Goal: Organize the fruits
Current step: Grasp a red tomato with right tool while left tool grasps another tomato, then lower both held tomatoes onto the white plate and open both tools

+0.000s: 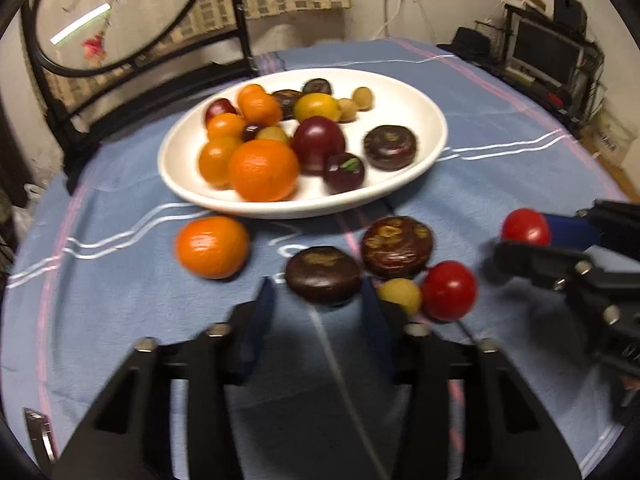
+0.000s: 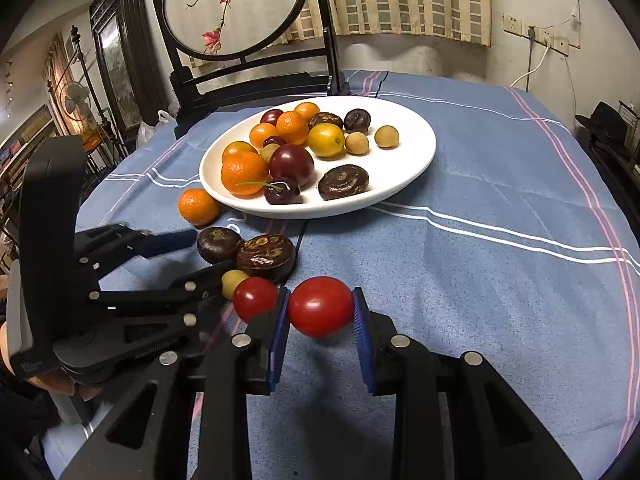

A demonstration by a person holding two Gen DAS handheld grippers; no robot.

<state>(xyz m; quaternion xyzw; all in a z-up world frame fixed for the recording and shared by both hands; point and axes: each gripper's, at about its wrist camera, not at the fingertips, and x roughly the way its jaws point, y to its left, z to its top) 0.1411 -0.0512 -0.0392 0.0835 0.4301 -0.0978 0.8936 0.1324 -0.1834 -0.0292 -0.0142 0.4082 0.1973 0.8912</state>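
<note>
Right gripper (image 2: 321, 312): jaws clamped on a smooth round red cherry tomato (image 2: 321, 306), held across its middle between the blue pads just above the blue striped cloth on the worktop (image 2: 500, 280) — risk: over-squeezing could split it, or it could slip out on the way to the white oval ceramic plate (image 2: 416, 152). Left gripper (image 1: 318, 300): jaws apart, straddling a flat dark-brown water chestnut (image 1: 323, 275) at the tips — closing could nudge the small yellow-tan round fruit (image 1: 400, 294) and second red tomato (image 1: 450, 290) just beside.
</note>
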